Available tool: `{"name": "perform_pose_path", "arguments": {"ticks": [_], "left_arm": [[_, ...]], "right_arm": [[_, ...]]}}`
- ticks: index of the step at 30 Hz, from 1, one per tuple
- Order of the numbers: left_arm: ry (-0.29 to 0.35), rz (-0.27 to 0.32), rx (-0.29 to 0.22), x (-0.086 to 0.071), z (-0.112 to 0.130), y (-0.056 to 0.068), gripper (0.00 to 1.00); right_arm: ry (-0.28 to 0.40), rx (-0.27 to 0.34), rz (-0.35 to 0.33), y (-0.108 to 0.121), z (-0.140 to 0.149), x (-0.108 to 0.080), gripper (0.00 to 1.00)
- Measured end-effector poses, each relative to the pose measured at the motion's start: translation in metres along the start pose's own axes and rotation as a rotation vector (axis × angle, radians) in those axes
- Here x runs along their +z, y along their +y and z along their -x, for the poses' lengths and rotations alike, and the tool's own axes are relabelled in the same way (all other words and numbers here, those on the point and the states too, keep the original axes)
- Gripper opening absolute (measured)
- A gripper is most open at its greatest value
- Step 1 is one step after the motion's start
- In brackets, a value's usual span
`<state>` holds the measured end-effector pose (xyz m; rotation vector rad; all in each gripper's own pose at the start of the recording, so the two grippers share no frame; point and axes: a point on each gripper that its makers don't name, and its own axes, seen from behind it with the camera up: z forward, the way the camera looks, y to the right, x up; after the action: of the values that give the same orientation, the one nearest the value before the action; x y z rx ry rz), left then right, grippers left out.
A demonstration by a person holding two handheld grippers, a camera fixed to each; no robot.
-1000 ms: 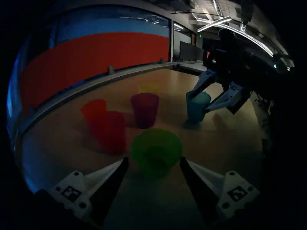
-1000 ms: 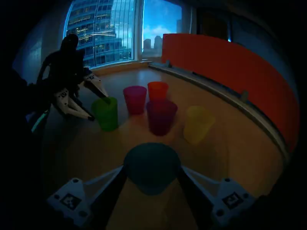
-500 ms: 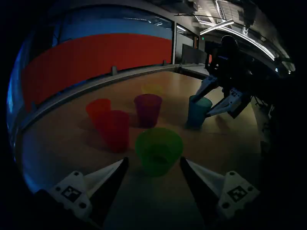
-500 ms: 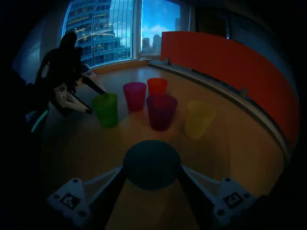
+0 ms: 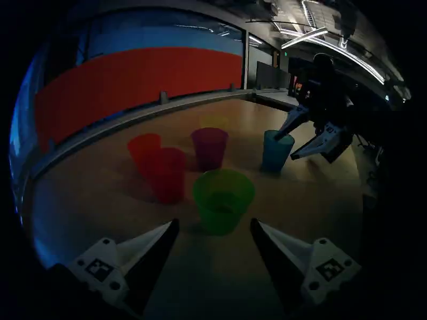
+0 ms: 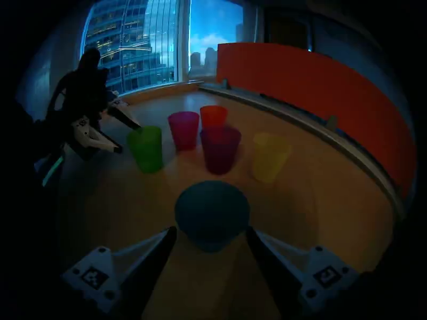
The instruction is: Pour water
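Observation:
A green cup [image 5: 223,200] stands upright on the wooden table [image 5: 309,202], just beyond the tips of my left gripper [image 5: 212,223], which is open and not touching it. A teal cup [image 6: 212,213] stands upright between the tips of my right gripper [image 6: 210,230], which is also open with narrow gaps on both sides. In the left gripper view the right gripper [image 5: 303,137] flanks the teal cup [image 5: 276,152]. In the right gripper view the left gripper [image 6: 116,134] sits beside the green cup [image 6: 145,148]. The light is too dim to see water.
Between the two grippers stand a red cup [image 5: 168,173], an orange cup [image 5: 143,149], a purple cup [image 5: 209,146] and a yellow cup [image 6: 269,156]. A red partition [image 5: 133,80] runs along the table's far edge. A person's dark outline [image 6: 80,101] stands behind the left gripper.
Both grippers have drawn back a little from their cups. The green and teal cups now sit farther out toward the fingertips and stand on the table.

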<state>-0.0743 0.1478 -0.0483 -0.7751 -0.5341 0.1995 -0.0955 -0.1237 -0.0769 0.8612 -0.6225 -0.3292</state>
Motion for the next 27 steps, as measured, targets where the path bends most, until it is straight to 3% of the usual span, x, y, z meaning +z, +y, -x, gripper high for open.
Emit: {"name": "perform_pose_path", "arguments": {"ticks": [14, 20, 27], "left_arm": [[0.056, -0.135, -0.043, -0.037, 0.002, -0.023, 0.99], [0.097, -0.220, -0.046, -0.054, -0.001, -0.038, 0.99], [0.186, -0.333, -0.032, -0.076, -0.023, -0.056, 0.99]], "right_arm": [[0.069, 0.064, 0.118, 0.012, 0.011, -0.042, 1.00], [0.135, 0.107, 0.184, 0.018, 0.000, -0.057, 1.00], [0.252, 0.148, 0.268, 0.027, -0.024, -0.077, 1.00]]}}
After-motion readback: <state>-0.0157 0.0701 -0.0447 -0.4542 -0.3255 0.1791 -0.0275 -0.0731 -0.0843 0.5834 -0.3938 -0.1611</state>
